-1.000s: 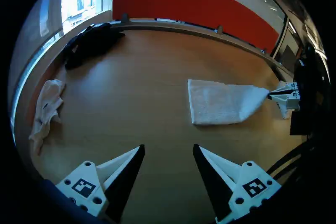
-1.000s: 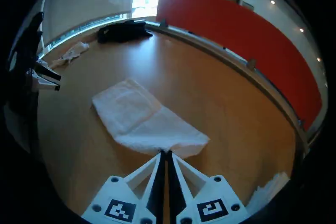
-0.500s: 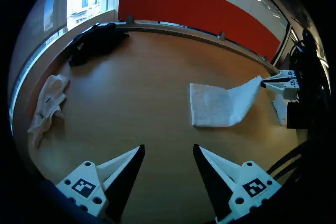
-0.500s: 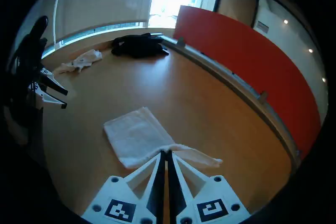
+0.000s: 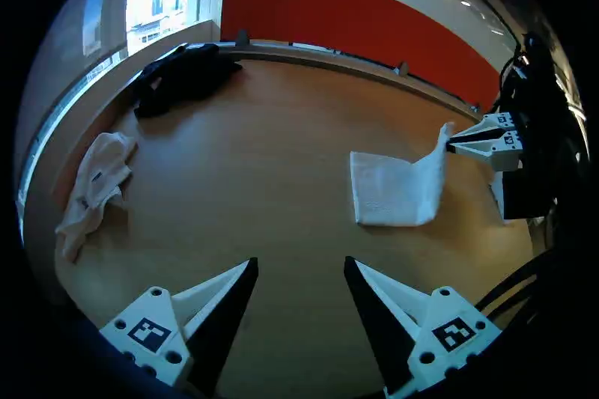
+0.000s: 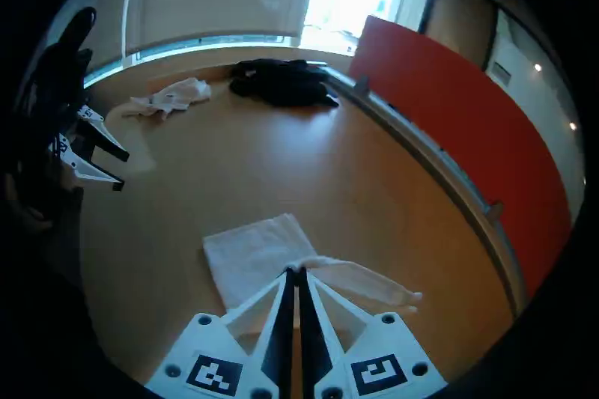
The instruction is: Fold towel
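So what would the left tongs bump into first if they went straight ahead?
Likely bare tabletop; the towel lies off to the right. Farther on, the red panel, though depth is unclear.

A: Left gripper [image 5: 299,302] low in frame, fingers spread apart, over the wooden table [image 5: 262,174].
B: White towel [image 5: 389,193]?
A: Lying flat, right edge raised; right gripper [image 5: 449,146] pinches it, seemingly. Black garment [image 5: 183,77] and crumpled cloth [image 5: 97,182] far left.

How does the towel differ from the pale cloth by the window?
The towel lies mostly flat and squared, one edge held up by the right gripper; the cloth lies crumpled and untouched. The towel sits centrally; the cloth lies near the table edge. Both are pale fabric.
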{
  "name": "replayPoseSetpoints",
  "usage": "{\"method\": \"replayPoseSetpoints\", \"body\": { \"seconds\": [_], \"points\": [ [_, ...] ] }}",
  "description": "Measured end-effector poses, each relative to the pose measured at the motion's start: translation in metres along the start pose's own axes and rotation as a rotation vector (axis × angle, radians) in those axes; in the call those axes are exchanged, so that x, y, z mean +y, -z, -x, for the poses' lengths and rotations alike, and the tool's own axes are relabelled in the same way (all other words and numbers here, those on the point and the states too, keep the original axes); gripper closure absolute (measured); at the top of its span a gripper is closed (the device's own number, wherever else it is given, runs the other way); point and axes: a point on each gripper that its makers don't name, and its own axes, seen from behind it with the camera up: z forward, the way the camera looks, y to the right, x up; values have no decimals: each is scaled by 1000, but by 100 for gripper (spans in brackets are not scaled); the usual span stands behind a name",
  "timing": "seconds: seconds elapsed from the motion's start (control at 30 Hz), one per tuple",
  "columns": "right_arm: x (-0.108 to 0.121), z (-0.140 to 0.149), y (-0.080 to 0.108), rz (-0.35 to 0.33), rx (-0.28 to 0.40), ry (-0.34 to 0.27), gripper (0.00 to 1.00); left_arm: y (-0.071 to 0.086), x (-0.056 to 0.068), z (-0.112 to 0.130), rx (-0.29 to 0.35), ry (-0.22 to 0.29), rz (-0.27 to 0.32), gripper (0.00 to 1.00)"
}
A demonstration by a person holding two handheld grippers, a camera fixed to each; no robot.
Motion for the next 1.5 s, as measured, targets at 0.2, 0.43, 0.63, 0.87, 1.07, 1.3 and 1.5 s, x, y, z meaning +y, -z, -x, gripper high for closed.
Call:
{"method": "replayPoseSetpoints", "body": {
  "seconds": [0.2,0.43,0.63,0.87,1.07,1.3,1.5],
  "points": [
    [-36,-10,-37,-88,-24,52,96,8,-11,-1,16,29,-23,15],
    [-79,3,-79,-185,-79,45,97,15,-19,5,17,71,-33,15],
    [-87,10,-88,-210,-102,27,93,13,-21,9,8,85,-33,15],
    [-78,8,-78,-195,-89,-3,35,9,-20,8,3,84,-28,15],
    [-69,16,-67,-170,-83,-41,26,6,-15,4,4,83,-17,15],
    [-64,42,-54,-139,-105,-87,26,5,-12,2,4,74,-14,15],
    [-62,70,-42,-107,-137,-126,26,5,-11,2,3,74,-14,15]
  ]
}}
